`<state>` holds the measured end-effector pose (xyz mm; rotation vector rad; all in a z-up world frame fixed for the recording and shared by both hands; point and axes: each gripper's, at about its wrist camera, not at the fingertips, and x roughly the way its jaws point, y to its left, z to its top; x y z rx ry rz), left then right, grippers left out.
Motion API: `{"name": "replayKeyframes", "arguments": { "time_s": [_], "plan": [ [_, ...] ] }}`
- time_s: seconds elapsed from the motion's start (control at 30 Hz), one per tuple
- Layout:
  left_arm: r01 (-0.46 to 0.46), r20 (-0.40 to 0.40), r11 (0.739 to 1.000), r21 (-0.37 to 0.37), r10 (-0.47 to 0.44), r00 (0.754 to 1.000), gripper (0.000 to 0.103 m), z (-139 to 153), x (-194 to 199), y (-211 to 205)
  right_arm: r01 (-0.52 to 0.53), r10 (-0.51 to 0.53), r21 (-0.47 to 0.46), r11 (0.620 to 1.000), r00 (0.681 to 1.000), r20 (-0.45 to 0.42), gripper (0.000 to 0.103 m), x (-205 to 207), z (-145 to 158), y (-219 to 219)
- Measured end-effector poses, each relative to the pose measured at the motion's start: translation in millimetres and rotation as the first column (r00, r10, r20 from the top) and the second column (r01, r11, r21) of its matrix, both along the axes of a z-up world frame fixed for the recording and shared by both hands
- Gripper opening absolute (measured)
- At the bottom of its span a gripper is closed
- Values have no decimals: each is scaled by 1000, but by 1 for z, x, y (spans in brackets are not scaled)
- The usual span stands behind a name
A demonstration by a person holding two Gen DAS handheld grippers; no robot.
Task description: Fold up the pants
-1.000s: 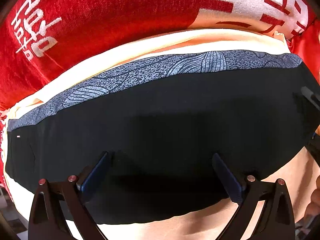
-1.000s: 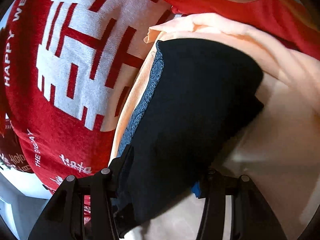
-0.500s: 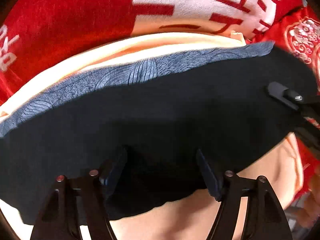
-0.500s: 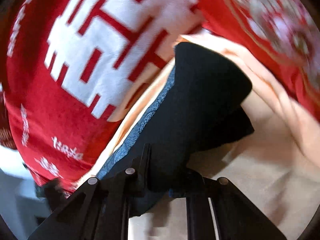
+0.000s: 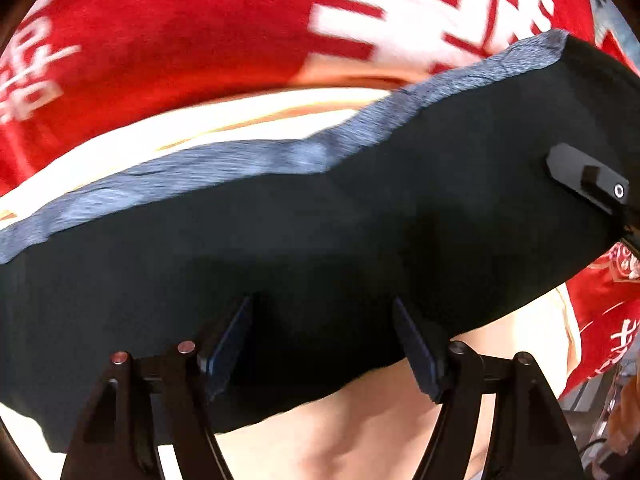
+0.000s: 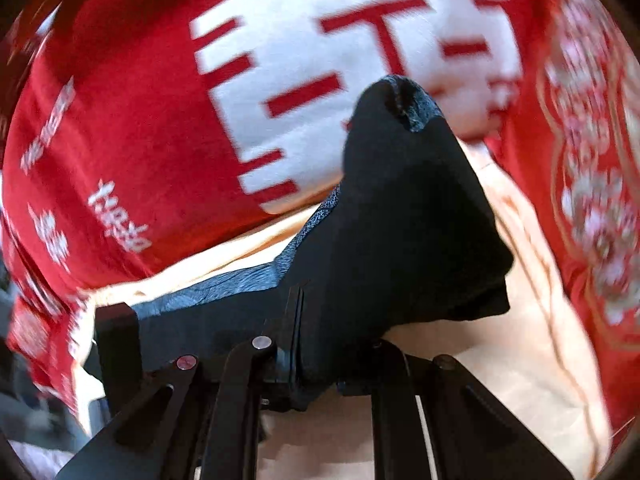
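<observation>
While your right gripper [image 6: 320,344] pinches the black pants [image 5: 360,240] lifted over the peach cloth [image 5: 360,432], your left gripper [image 5: 322,344] stands wide apart around their near edge

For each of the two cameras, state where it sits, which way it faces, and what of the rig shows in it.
Left wrist: sits on the left gripper, looks along its parted fingers at the black pants; the right gripper shows at right.
Right wrist: sits on the right gripper, fingers closed on the pants; a dark block, likely a left gripper finger, shows at left.
Shared: the pants, red blanket, peach cloth.
</observation>
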<state>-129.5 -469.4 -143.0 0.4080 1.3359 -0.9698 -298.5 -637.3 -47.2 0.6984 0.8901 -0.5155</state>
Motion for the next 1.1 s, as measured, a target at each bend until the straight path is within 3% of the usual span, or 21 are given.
{"name": "replayKeyframes", "arguments": {
  "time_s": [0.03,0.1,0.3,0.47,0.57,0.67,0.77,0.93,1.1],
  "plan": [
    [-14,14,1000,-1,14,1000,74,6,9,11,-25,25,-36,999,1000,-18,13,9,6,10],
    [-38,35,999,1,38,999,89,14,24,29,-69,64,-92,993,997,-50,13,24,14,28],
    [-138,113,989,47,132,985,90,24,83,95,-204,175,-215,955,974,-145,15,80,18,94],
    [-256,150,961,104,239,959,90,16,130,151,-293,229,-230,928,935,-271,20,130,-20,156],
    [-314,156,940,131,293,943,90,12,151,181,-324,237,-208,923,903,-358,23,151,-50,185],
    [-321,170,937,141,296,940,90,14,160,203,-378,227,-257,890,853,-470,29,170,-74,218],
    [-305,184,942,137,278,943,90,18,166,209,-442,228,-295,847,804,-549,48,179,-85,244],
    [-252,136,964,86,240,961,90,41,169,196,-487,324,-259,834,813,-484,51,159,-56,263],
    [-84,71,996,11,83,994,90,65,141,159,-381,293,-206,902,887,-356,51,112,-18,228]
  ]
}}
